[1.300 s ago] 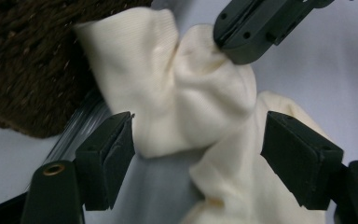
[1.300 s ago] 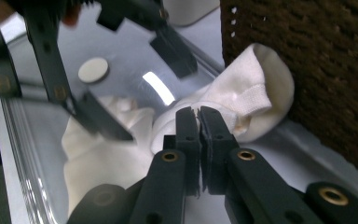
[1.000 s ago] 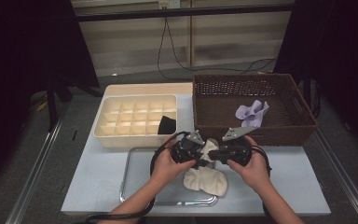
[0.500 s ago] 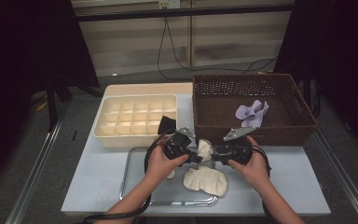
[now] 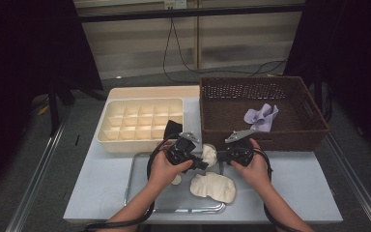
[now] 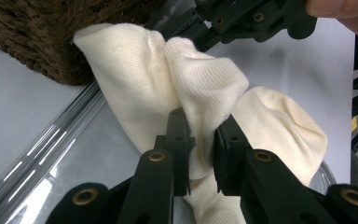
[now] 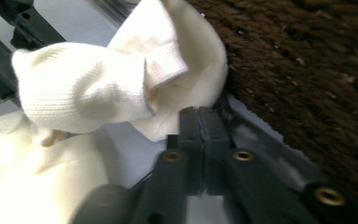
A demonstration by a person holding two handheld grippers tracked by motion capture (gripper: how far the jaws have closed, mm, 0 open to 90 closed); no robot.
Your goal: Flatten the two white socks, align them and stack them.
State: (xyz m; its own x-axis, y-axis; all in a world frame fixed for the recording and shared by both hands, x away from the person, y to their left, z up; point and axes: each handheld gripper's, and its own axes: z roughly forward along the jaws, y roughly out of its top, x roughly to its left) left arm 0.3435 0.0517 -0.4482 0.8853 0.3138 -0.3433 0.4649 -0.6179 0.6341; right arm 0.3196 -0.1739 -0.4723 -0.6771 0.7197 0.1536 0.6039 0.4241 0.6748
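The left claw (image 6: 200, 140) is pinching a fold of the cream sock (image 6: 186, 84), which is being held up over the metal tray (image 5: 140, 186) on the tabletop (image 5: 101, 183), just beside the front wall of the wicker basket (image 5: 263, 137). The right claw (image 7: 199, 135), its jaws having just closed, is clenched flat against itself at the sock's lower edge, and whether fabric is caught between them cannot be told. A second cream sock (image 5: 212, 187) is lying on the tray below both hands.

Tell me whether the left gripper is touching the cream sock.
Touching. In the left gripper view, the left gripper has its jaws pinched on a fold of the cream sock.
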